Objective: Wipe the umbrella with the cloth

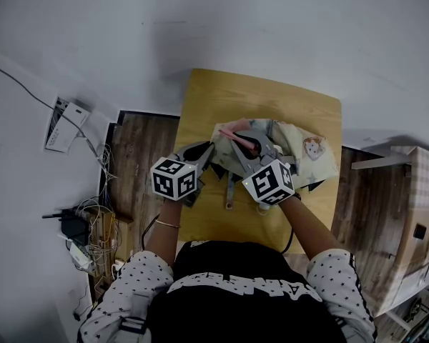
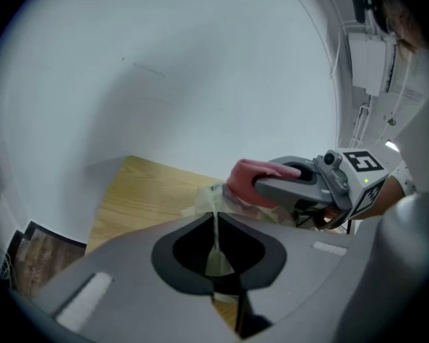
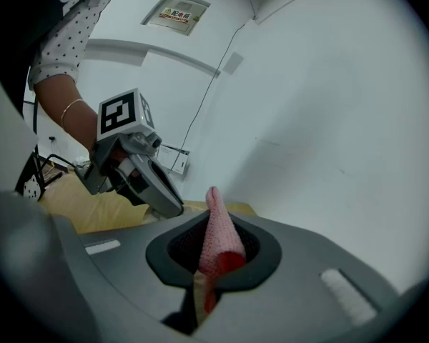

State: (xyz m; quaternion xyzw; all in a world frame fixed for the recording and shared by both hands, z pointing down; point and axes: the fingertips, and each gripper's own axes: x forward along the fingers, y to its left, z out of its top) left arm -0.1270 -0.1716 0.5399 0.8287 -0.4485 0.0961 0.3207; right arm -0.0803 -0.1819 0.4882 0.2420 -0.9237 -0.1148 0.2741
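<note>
— What has the left gripper (image 2: 215, 219) got?

— Its jaws are pinched together on a thin fold of the umbrella (image 1: 311, 152)'s pale fabric. The fold runs up through the gap and out past the tips.

— And the right gripper (image 3: 216, 216)?

— It's clamped on the cloth (image 3: 220, 238), a pink roll that stands between the jaws and pokes out beyond them. A scrap of something pale sits under it in the same grip. I can't tell what it is.

— How do the two stand to each other?

— Side by side and close, both pointing away from the person and slanting down. In the head view the cloth's tip lies on the umbrella's left part, just right of the left gripper's tips.

— Where's the umbrella itself?

— It lies collapsed in a crumpled heap on the table (image 1: 200, 91), a small wooden one. It covers the middle and right, and a cartoon print shows at its right end. Both grippers reach it from the near edge.

— And further out?

— A white wall (image 1: 272, 20) stands behind the table, and dark plank floor (image 1: 139, 148) shows on either side. A tangle of cables (image 1: 93, 234) lies on the floor to the left, below a white panel (image 1: 64, 123) on the wall. To the right is a pale box (image 1: 407, 213).

— The person?

— Only dotted sleeves (image 1: 136, 277) and a dark top show at the bottom of the head view, plus a thin bangle (image 1: 167, 224) on the left wrist.
</note>
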